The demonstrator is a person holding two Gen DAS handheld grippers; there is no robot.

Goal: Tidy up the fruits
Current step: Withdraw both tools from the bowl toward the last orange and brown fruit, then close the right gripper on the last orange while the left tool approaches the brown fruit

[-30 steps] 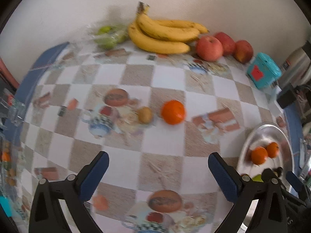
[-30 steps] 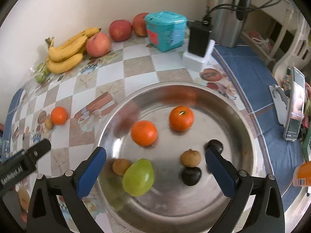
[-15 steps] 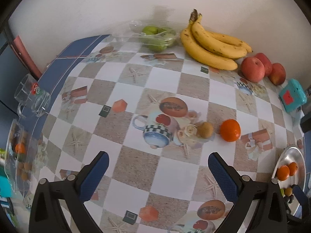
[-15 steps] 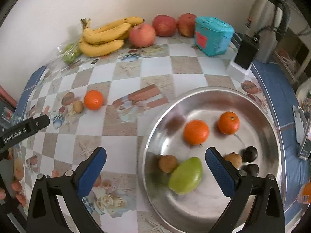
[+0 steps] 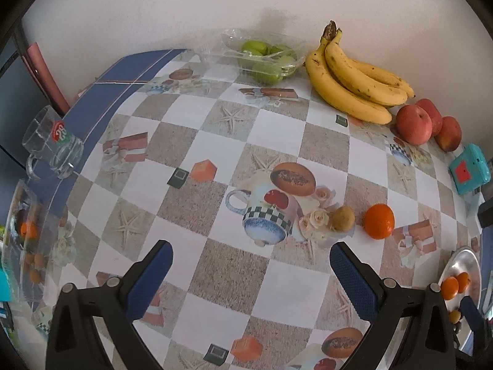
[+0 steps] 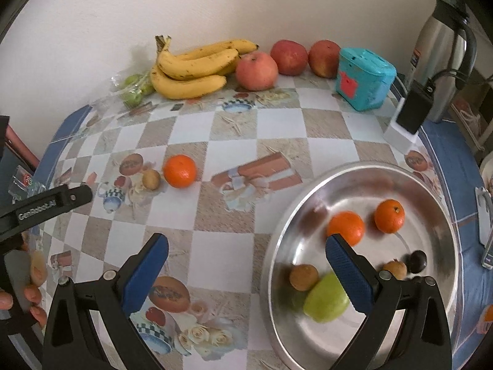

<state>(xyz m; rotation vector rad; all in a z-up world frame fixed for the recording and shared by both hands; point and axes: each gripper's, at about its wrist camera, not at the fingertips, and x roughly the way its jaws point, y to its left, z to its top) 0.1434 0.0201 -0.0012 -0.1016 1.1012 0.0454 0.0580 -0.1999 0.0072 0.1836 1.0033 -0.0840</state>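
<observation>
A loose orange (image 5: 378, 221) and a small brown fruit (image 5: 342, 218) lie on the checked tablecloth; both also show in the right wrist view, the orange (image 6: 180, 171) and the brown fruit (image 6: 151, 179). A metal tray (image 6: 431, 333) holds two oranges (image 6: 345, 227), a green fruit (image 6: 323, 302), brown fruits and dark fruits. Bananas (image 5: 354, 77), apples (image 5: 414, 121) and bagged green fruits (image 5: 262, 58) line the wall. My left gripper (image 5: 251, 273) is open and empty, short of the loose fruits. My right gripper (image 6: 246, 260) is open and empty over the tray's left rim.
A teal box (image 6: 365, 78), a black charger on a white block (image 6: 409, 120) and a steel thermos (image 6: 440, 61) stand at the back right. Glass mugs (image 5: 50, 141) stand at the table's left edge. A phone (image 6: 485, 225) lies at the far right.
Both grippers have drawn back and swung left. The right view has shifted from above the tray to the table left of it. The left view now takes in the mugs and the loose fruits.
</observation>
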